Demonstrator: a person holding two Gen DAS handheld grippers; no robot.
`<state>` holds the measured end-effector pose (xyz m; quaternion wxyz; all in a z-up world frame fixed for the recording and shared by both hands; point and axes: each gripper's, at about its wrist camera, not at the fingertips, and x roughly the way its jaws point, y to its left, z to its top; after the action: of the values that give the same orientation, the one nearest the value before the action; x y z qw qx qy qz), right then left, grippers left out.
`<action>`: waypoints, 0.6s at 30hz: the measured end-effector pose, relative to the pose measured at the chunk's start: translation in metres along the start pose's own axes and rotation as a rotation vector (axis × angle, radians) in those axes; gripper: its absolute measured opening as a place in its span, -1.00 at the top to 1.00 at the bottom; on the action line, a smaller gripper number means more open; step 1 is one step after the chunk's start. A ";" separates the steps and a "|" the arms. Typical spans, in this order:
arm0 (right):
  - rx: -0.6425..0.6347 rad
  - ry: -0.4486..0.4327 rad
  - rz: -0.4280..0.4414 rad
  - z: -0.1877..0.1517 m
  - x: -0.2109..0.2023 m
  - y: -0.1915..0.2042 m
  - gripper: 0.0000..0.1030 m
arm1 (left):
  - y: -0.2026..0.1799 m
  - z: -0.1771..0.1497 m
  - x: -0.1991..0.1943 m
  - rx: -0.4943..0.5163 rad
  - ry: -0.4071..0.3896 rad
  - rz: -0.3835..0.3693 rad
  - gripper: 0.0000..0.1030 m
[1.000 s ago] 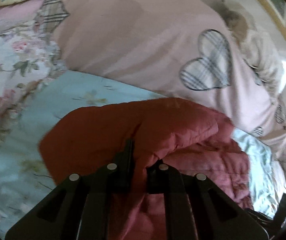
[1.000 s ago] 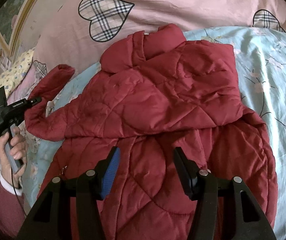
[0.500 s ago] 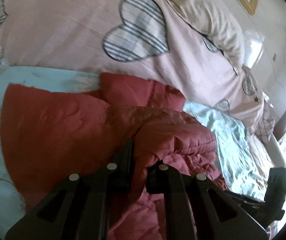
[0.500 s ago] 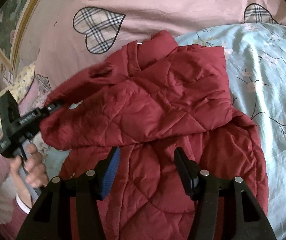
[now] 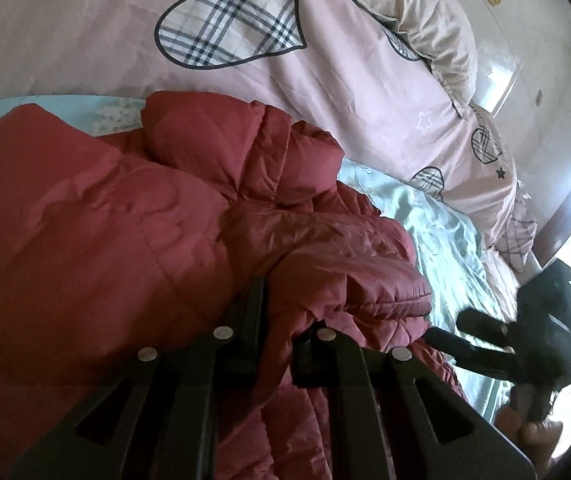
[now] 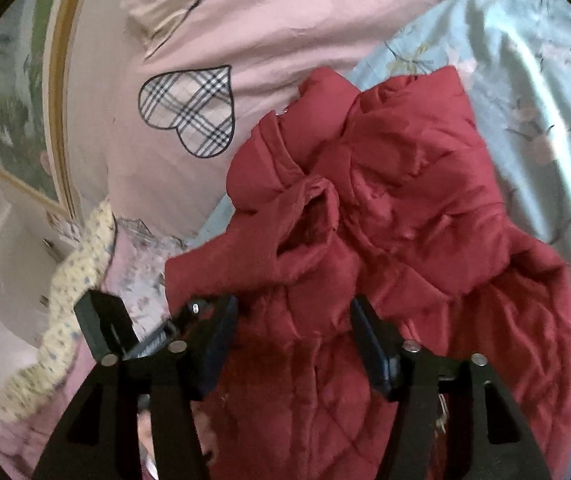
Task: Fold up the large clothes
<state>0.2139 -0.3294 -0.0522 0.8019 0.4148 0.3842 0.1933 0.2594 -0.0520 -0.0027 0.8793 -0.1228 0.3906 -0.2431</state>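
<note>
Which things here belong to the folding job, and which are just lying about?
Part of the job:
- red quilted jacket
- left gripper, shut on the jacket's sleeve
- right gripper, open over the jacket

Just lying about:
- pink duvet with plaid hearts
- light blue floral sheet
- framed picture

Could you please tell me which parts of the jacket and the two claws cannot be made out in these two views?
- Left wrist view: the sleeve cuff end is hidden between the fingers of the left claw.
- Right wrist view: the hem of the jacket is cut off by the bottom edge, behind the right claw.
- Right wrist view: the left claw is blurred and partly hidden.
- Left wrist view: window glare washes out the right claw.
</note>
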 end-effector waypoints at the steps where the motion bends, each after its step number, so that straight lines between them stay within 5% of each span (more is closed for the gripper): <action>1: 0.027 0.003 0.021 0.005 0.006 -0.004 -0.23 | 0.000 0.000 0.001 0.002 0.002 -0.003 0.85; 10: 0.151 0.085 0.119 0.039 0.068 -0.024 -0.19 | 0.001 -0.002 0.004 0.020 0.010 -0.024 0.85; 11: 0.152 0.090 0.122 0.040 0.073 -0.025 0.07 | 0.001 -0.002 0.005 0.019 0.018 -0.020 0.84; 12: 0.155 0.093 0.119 0.040 0.076 -0.025 0.67 | 0.002 -0.002 0.007 0.016 0.029 -0.014 0.78; 18: 0.088 0.037 0.078 0.044 0.071 -0.011 0.85 | 0.014 -0.005 0.018 -0.012 0.155 -0.045 0.70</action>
<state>0.2933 -0.3141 -0.0780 0.7677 0.4605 0.3905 0.2149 0.2702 -0.0500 -0.0230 0.8400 -0.1178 0.4561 -0.2692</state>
